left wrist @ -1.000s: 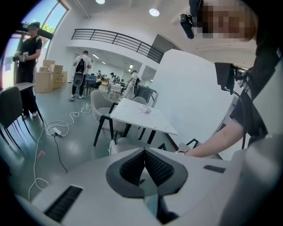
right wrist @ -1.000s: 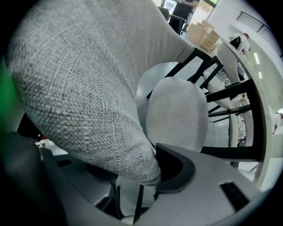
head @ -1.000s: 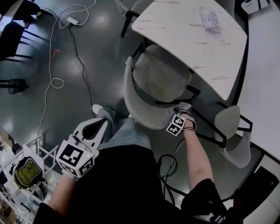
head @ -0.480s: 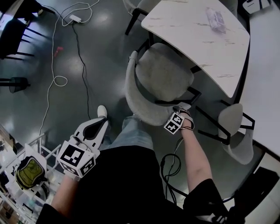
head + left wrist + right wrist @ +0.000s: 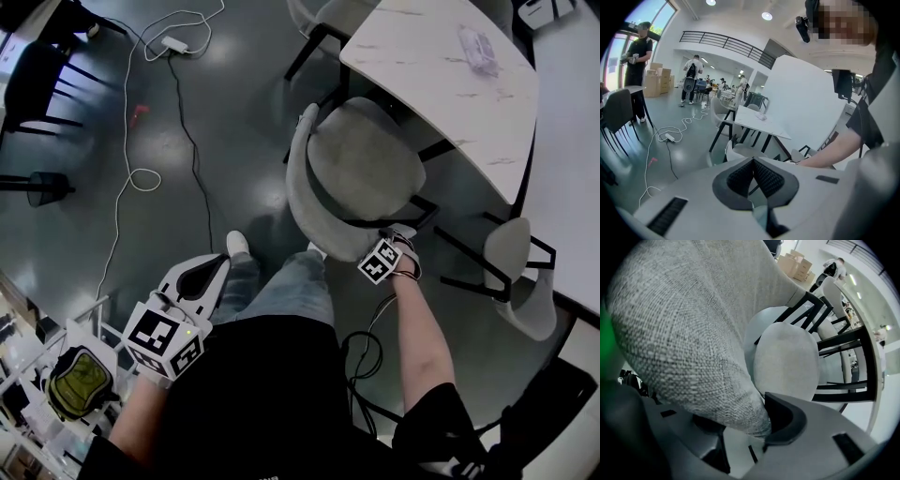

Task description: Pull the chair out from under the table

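The grey upholstered chair [image 5: 361, 159] stands with its seat almost free of the white marble table [image 5: 441, 84]. My right gripper [image 5: 401, 234] points down and is shut on the chair's curved backrest [image 5: 305, 206] at its right end. The woven fabric of the backrest [image 5: 693, 333] fills the right gripper view and sits pinched between the right gripper's [image 5: 754, 423] jaws, with the seat [image 5: 787, 362] beyond. My left gripper [image 5: 202, 274] hangs beside the person's leg, shut on nothing. In the left gripper view its pads [image 5: 753, 161] meet, and the chair [image 5: 738, 152] and table [image 5: 759, 124] lie ahead.
A second grey chair [image 5: 516, 272] stands to the right, beside another white table [image 5: 572, 141]. A white cable [image 5: 127, 141] and adapter [image 5: 173, 42] trail over the dark floor. Black chairs [image 5: 37, 75] stand at far left, a wire cart [image 5: 75, 384] at lower left. A plastic bag [image 5: 478, 47] lies on the table.
The chair has slid out from under the table toward the person, with my right gripper still holding its backrest. The left gripper moved along with the body.
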Demonstrator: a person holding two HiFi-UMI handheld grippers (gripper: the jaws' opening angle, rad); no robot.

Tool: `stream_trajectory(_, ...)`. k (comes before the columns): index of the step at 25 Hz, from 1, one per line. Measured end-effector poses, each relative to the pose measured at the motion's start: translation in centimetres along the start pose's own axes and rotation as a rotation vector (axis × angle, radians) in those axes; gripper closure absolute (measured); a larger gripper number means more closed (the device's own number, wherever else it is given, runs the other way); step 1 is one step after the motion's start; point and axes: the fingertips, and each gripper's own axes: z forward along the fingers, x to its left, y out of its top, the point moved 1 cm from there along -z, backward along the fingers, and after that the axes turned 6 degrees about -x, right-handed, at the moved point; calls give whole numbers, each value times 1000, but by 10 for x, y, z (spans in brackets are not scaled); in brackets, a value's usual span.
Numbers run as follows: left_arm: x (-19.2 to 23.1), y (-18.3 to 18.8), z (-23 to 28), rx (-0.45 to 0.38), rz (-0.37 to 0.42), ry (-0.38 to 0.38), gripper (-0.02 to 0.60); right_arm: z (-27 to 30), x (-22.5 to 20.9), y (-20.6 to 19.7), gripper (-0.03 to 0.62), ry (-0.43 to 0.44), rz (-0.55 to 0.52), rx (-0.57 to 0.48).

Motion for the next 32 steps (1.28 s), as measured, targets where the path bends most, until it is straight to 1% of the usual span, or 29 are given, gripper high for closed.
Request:
stream_trajectory(6, 35, -11, -29, 8, -3, -9, 577, 2, 14, 29, 387, -28, 54, 7)
stream_trajectory(12, 54, -21, -46, 30, 17, -69, 577, 3, 26, 57, 386, -40, 108, 15)
stream_trajectory(17, 68, -31, -56, 51, 26, -103, 577, 5, 34, 81, 386, -75, 144, 15)
stream_trajectory(22, 77, -37, -67, 52, 27, -114, 577, 4, 52, 102, 402, -53, 117, 15)
stream_trajectory(25, 81, -38, -71, 50, 29, -120, 577, 4, 71, 117, 411, -37, 109, 2)
stream_trajectory(32, 80, -36, -73, 47, 39, -150, 577, 2, 107, 143, 424, -40, 169, -18)
